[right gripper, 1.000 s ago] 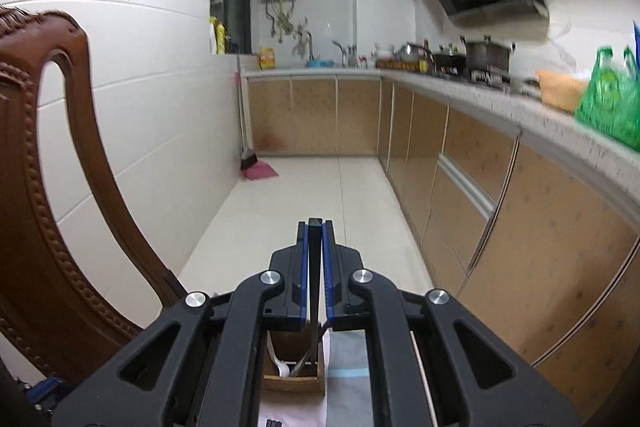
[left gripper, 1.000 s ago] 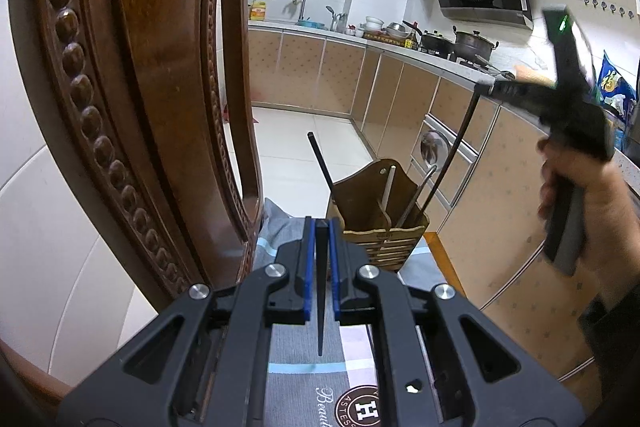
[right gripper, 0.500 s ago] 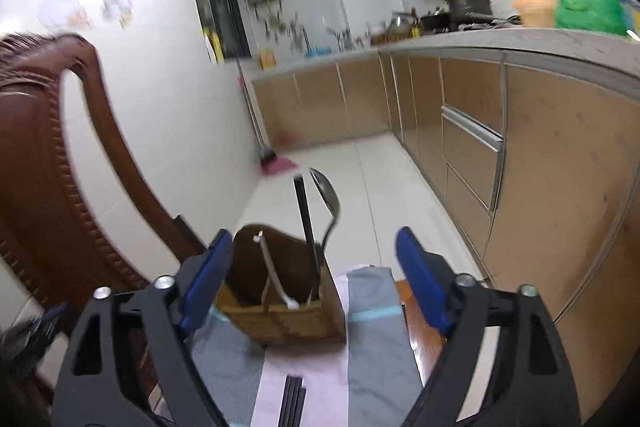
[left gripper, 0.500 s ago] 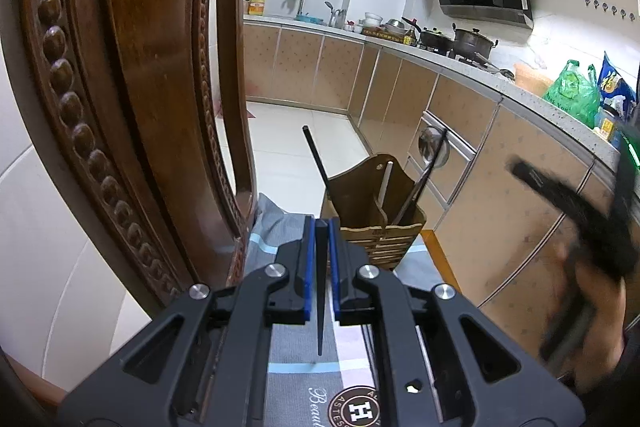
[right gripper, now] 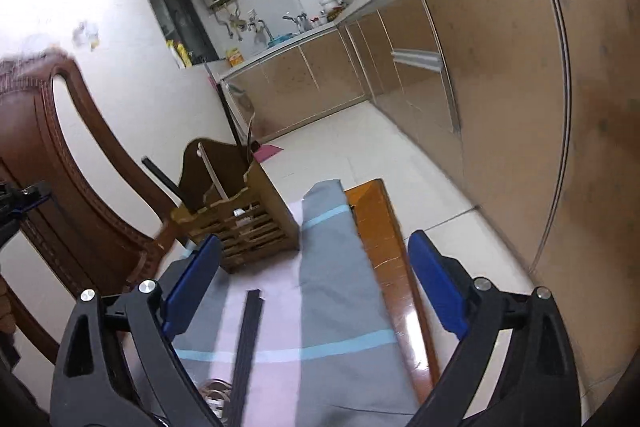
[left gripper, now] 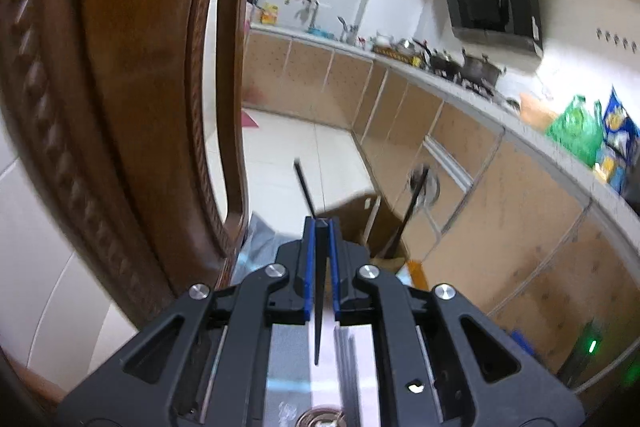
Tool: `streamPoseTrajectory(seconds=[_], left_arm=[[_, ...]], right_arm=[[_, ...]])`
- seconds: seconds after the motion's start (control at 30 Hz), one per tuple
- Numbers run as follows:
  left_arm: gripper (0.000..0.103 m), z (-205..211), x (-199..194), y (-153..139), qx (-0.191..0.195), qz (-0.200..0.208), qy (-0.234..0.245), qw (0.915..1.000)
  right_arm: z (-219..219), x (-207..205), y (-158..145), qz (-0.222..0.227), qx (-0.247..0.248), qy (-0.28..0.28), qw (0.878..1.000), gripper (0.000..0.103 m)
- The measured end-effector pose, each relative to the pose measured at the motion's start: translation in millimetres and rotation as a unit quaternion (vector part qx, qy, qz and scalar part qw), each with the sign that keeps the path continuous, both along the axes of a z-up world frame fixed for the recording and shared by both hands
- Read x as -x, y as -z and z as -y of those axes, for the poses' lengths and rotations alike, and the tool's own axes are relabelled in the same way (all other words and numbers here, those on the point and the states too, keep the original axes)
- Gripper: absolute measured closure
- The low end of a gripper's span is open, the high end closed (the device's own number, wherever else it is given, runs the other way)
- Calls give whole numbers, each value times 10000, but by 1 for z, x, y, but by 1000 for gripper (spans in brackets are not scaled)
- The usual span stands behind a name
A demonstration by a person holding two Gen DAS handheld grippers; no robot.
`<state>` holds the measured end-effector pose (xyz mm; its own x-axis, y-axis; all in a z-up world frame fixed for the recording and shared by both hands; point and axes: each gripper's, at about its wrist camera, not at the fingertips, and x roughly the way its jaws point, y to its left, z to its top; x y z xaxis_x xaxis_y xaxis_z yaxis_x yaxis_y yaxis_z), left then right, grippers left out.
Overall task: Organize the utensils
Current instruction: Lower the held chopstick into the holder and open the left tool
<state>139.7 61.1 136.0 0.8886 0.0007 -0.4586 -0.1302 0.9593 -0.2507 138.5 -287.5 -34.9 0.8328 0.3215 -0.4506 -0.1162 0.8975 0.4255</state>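
The right tongs [right gripper: 314, 287] have swung down from up beside the counter to low over the tabletop [right gripper: 384, 251], and their jaws have just been opening, wide now, with nothing pinched between the blue pads. Under them on the grey and pink cloth [right gripper: 332, 291] lies a bundle of black chopsticks [right gripper: 246, 343], running lengthwise toward the camera. Beyond the cloth's far end stands the wooden utensil holder [right gripper: 248, 223], with a black stick, a white-handled piece and a dark-handled ladle poking out of it. Over to the left tongs [left gripper: 320, 259], lifted a touch: clamped tight on a single black chopstick [left gripper: 319, 307], which runs straight down between the blue pads, its tip hanging over the cloth. In that view the holder sits just ahead, half hidden behind the fingers, and a carved wooden chair back [left gripper: 120, 107] fills the left side.
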Motion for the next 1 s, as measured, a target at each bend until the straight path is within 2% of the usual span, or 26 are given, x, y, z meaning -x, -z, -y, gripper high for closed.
streamPoseTrajectory(seconds=[0.1,0.2,0.37,0.57,0.7,0.87,0.9,0.93,0.97,1.0], left_arm=[[96,6,-19,-31,-65,123,-70,9999],[96,15,-39,-62,-311,276,-158,9990],[96,18,-74,-83,-367,407,-305,9980],[96,17,-124,-56,-425,80,-373,9984],[96,13,-146,-14,-377,-378,-419,9977],[96,5,-153,34,-297,-921,-359,9947],[91,3,-149,41,-256,-959,-319,9946],[75,2,-144,45,-223,-960,-259,9948],[65,2,-137,46,-213,-925,-193,9953],[46,4,-123,44,-245,-793,-155,9964]], right_arm=[[10,-2,1,-10,-68,40,10000,11],[21,-7,1,-74,-179,72,9998,11],[28,-12,3,-210,-321,72,9992,11],[34,-16,3,-258,-465,38,9986,11],[34,-19,-1,-235,-473,20,9986,11],[29,-22,1,-284,-445,-33,9986,11],[28,-23,1,-295,-427,-60,9986,11],[25,-23,1,-297,-397,-88,9987,11],[23,-23,1,-288,-382,-103,9988,11],[22,-22,0,-277,-366,-114,9989,11]])
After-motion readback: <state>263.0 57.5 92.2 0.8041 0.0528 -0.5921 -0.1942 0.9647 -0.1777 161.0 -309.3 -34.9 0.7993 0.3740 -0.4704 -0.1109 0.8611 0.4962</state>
